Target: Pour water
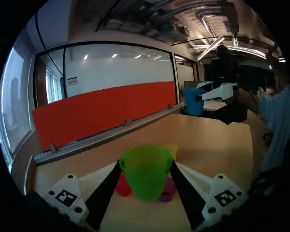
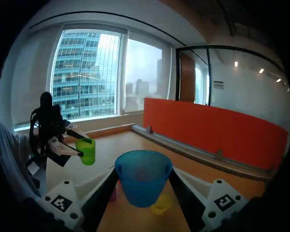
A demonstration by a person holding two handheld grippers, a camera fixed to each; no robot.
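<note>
Left gripper (image 1: pixel 146 167): is clamping green cup (image 1: pixel 146 176), fingers pressing both sides, holding it upright over wooden table (image 1: pixel 207 135).
Right gripper (image 2: pixel 144 170): is gripping blue cup (image 2: pixel 143 183) likewise, level, presumably against spilling; water inside unclear.

left gripper (image 1: pixel 145 170) holds one cup (image 1: pixel 146 179), right gripper (image 2: pixel 144 174) another cup (image 2: pixel 144 187) (both above small cups (image 2: pixel 160 204) on the table (image 2: pixel 207 172)).

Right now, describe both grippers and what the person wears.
The left gripper and right gripper look alike. Each has two white wedge-shaped fingers with black inner pads, and each finger bears a square black-and-white marker near its base. In the right gripper view, a black body sits behind the left gripper's fingers. The person wears a pale, light-blue sleeve.
</note>
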